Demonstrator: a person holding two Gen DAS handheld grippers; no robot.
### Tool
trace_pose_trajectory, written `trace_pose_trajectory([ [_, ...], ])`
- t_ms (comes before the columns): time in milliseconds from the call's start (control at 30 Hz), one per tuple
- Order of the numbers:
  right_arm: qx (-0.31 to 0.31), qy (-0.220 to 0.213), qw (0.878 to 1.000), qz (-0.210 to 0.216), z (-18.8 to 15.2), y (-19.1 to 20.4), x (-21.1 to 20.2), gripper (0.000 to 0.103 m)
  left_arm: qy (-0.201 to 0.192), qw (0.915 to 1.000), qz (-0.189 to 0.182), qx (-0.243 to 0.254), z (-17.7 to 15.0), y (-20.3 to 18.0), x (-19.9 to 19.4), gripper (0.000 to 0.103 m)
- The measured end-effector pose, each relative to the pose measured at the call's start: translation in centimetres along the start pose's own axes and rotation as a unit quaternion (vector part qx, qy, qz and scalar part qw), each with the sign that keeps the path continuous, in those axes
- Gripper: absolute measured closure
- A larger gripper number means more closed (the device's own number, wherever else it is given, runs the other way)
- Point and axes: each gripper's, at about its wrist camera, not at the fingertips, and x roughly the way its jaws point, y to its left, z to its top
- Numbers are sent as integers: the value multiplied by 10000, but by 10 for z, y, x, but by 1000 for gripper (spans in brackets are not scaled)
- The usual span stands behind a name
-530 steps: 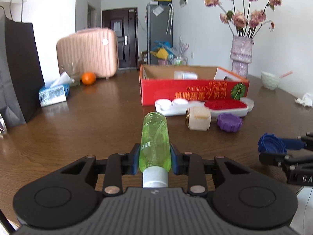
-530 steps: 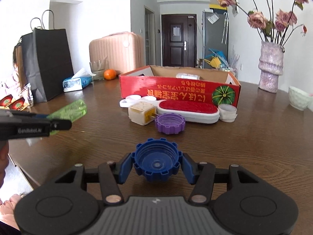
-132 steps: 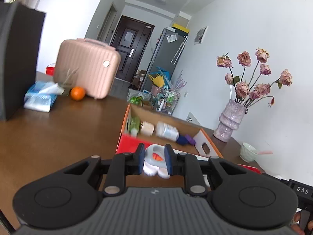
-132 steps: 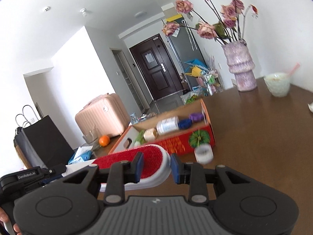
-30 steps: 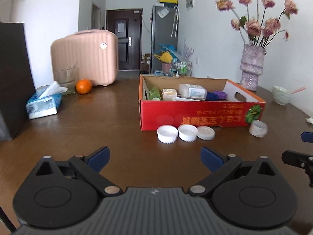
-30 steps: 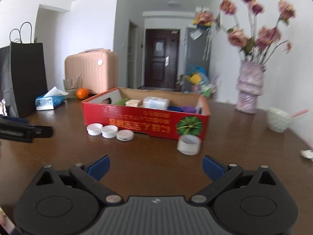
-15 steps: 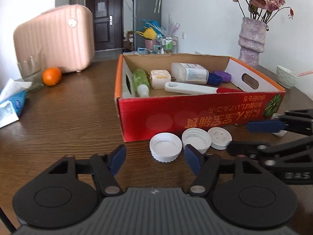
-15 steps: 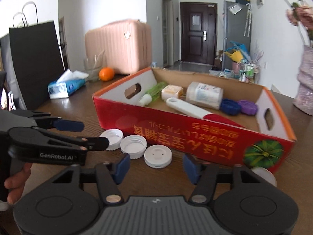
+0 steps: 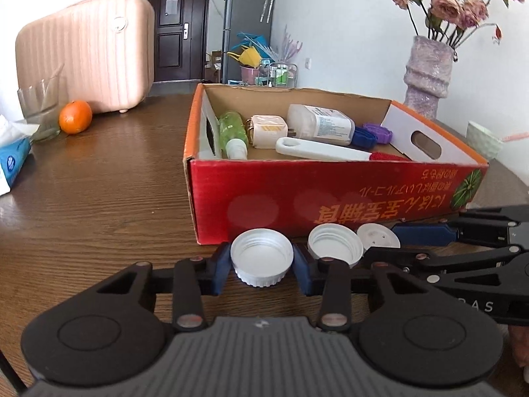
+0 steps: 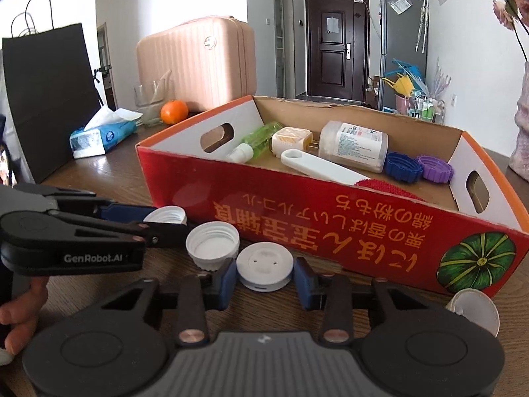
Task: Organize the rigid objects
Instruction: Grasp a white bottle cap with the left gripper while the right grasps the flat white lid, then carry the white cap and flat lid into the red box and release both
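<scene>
The left claw [image 9: 262, 261] is sitting low on the wooden table [image 9: 99, 192], its jaws having just been closing around an upturned white cap [image 9: 262, 259], blue pads touching its sides. Two more white lids [image 9: 335, 244] are lying beside it, against the red box [image 9: 330, 198]. The right claw [image 9: 413, 241] is reaching in from the right.

White walls [image 9: 347, 33], dark door [image 10: 335, 44], grey fridge [image 9: 246, 23].

A home: suitcase [image 10: 198, 63], fridge [image 10: 401, 39], front door [image 10: 334, 44], flower vase [image 9: 428, 72].
</scene>
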Motion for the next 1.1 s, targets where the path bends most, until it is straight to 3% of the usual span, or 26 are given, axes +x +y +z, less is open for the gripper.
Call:
trace_pose_trajectory([
  [133, 168, -28, 9998, 127, 1, -5, 0, 66, -30, 9998, 157, -149, -1, -1, -3, 62],
  [267, 259, -70, 9995, 168, 1, -9, -1, 66, -298, 9969, 722, -36, -7, -12, -19, 62],
  [333, 272, -184, 9994, 146, 0, -9, -4, 66, -348, 9959, 836, -35, -10, -17, -32, 62],
  [433, 41, -303, 9994, -173, -7, 1, -22, 66, -521, 9955, 781, -145, -16, -24, -67, 62],
  [600, 226, -514, 9984, -116, -28, 16, -75, 66, -702, 9940, 733, -398, -32, -37, -122, 62],
  [833, 306, -856, 9956, -219, -68, 34, -160, 66, -987, 9928, 635, -231, -50, -66, -185, 62],
  [1100, 335, -1220, 9910, -431, -100, 45, -230, 66, -1295, 9904, 491, -25, -69, -95, -232, 62],
])
